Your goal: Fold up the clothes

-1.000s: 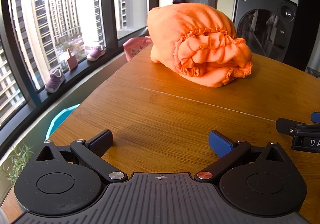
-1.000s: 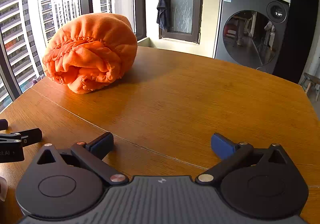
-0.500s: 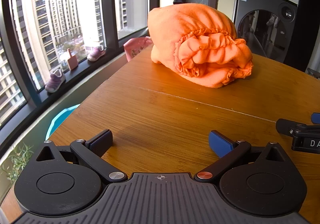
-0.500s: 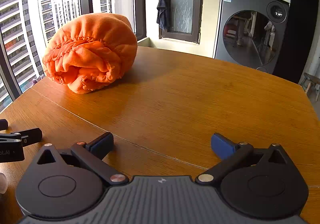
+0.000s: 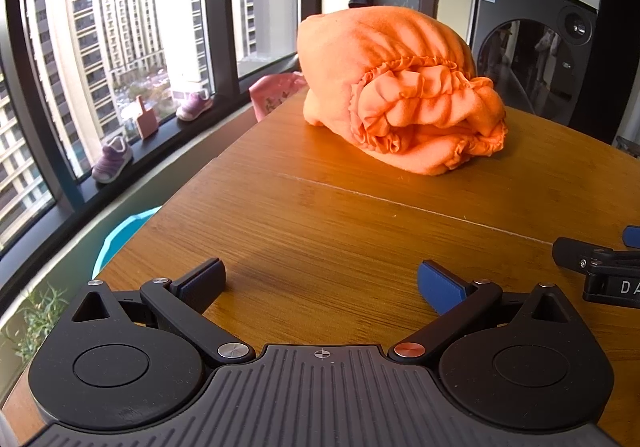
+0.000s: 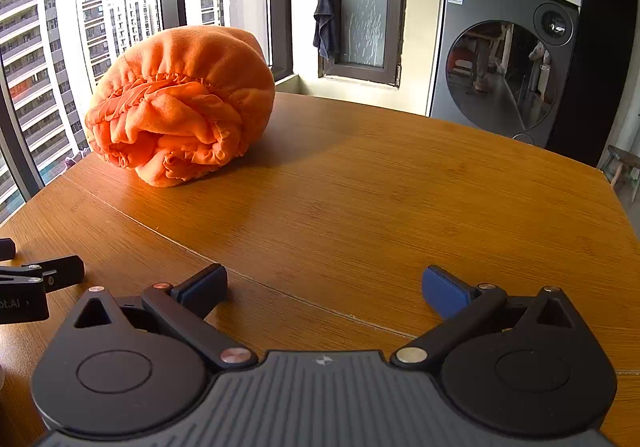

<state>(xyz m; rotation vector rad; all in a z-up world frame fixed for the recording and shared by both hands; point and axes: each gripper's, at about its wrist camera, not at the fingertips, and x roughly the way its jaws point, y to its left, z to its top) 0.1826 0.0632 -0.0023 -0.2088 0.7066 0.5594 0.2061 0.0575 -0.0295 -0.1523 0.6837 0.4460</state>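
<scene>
An orange fleece garment (image 5: 400,95) with a gathered elastic hem lies bundled in a tall lump on the wooden table (image 5: 360,231), far ahead of both grippers. The same orange garment (image 6: 180,107) shows at the upper left in the right wrist view. My left gripper (image 5: 320,283) rests low over the table near its front edge, open, with nothing between its blue pads. My right gripper (image 6: 324,287) sits beside it to the right, also open and empty. Each gripper's tip shows at the edge of the other's view.
A washing machine (image 6: 504,63) stands behind the table's far right edge. Tall windows and a sill with small shoes (image 5: 112,159) run along the left. A pink chair back (image 5: 276,95) and a teal object (image 5: 120,235) sit beside the table's left edge.
</scene>
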